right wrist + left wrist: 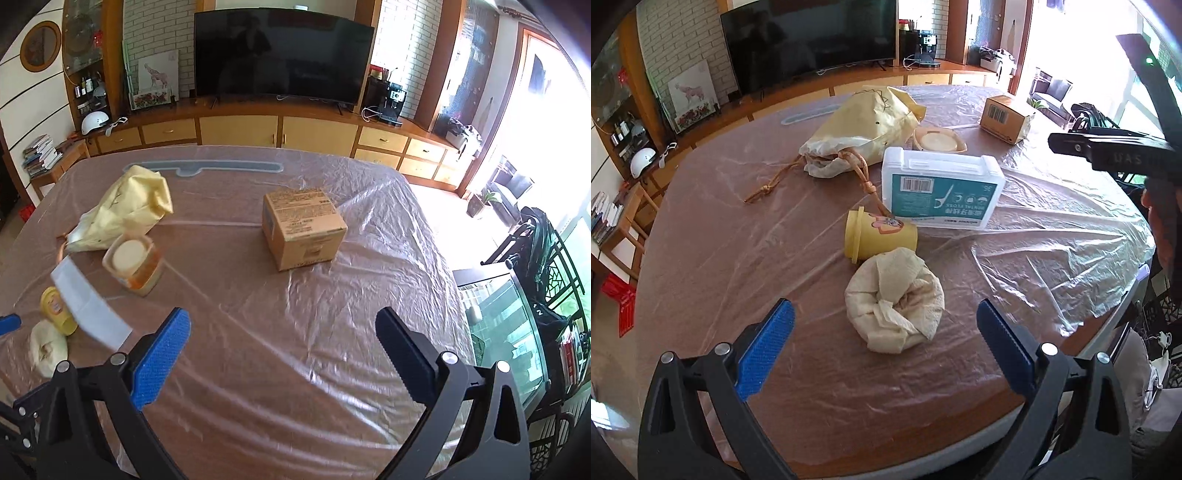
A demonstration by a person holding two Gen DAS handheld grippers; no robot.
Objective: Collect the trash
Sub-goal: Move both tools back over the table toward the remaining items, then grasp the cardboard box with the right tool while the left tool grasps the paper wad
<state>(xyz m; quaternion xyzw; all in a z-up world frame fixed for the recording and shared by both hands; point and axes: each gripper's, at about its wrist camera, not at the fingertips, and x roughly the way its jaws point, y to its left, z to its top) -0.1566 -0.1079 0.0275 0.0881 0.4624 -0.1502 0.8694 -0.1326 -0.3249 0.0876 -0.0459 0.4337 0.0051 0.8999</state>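
A crumpled paper towel wad (894, 302) lies on the plastic-covered table (738, 240), just ahead of my open, empty left gripper (885, 320). Behind it a small yellow cup (879, 238) lies on its side. A white dental floss box (942, 186), a yellow drawstring bag (864, 129) and a small lidded tub (938, 141) stand farther back. My right gripper (282, 330) is open and empty above bare table. In the right wrist view the wad (47, 350), cup (55, 308), tub (133, 265) and bag (125, 210) lie at the left.
A cardboard box (303, 227) sits mid-table in the right wrist view and at the far right in the left wrist view (1006, 117). A TV (282, 55) and cabinets stand behind the table. The table's right edge drops toward a glass tank (506, 321) and clutter.
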